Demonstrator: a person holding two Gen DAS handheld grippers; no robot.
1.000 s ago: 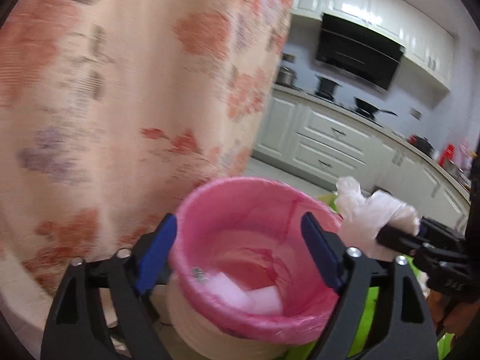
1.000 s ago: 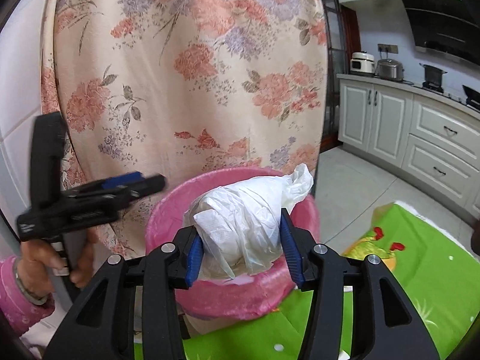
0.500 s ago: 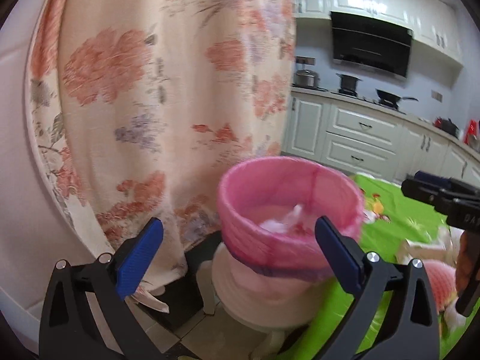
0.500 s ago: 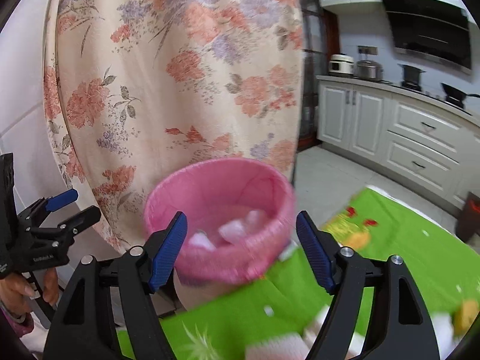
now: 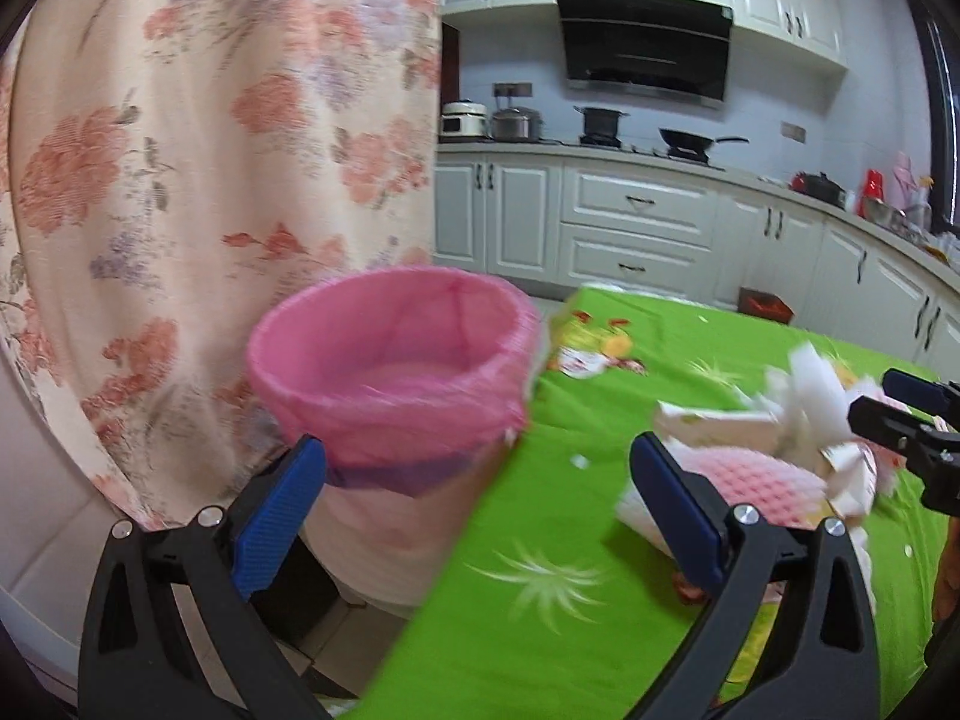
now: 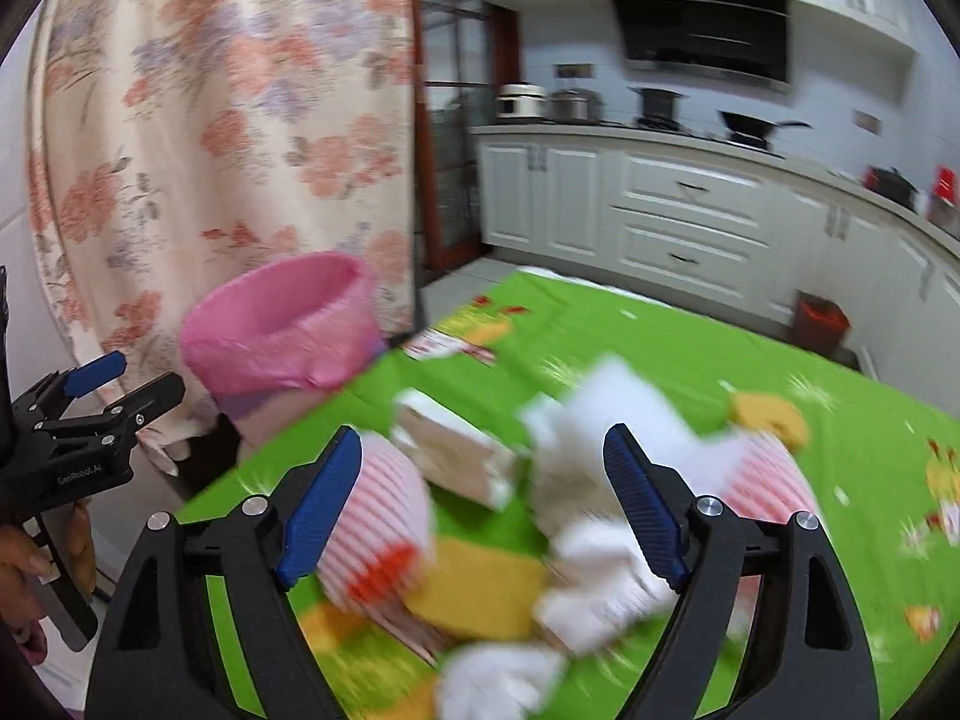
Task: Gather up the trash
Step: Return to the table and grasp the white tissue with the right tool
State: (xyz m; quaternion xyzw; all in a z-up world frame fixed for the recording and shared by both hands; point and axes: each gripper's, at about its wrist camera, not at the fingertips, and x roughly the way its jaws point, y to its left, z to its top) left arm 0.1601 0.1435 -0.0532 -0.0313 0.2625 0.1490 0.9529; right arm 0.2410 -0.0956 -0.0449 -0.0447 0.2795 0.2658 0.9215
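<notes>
Trash (image 6: 558,516): blurred heap of white paper, carton, pink cups and yellow scraps on green cloth (image 6: 750,360). Right gripper (image 6: 483,504) hovers over it, jaws spread and empty; white paper sits between them at 12 o'clock, a pink cup beside the near pad at 9. Advice: centre on one soft piece, settle low, close fully. Bin (image 5: 390,360), pink-lined, stands off the cloth's edge at 10 o'clock. Left gripper (image 5: 477,516) likewise gaping, holding nothing; bin at its 11, heap at its 2.
</notes>
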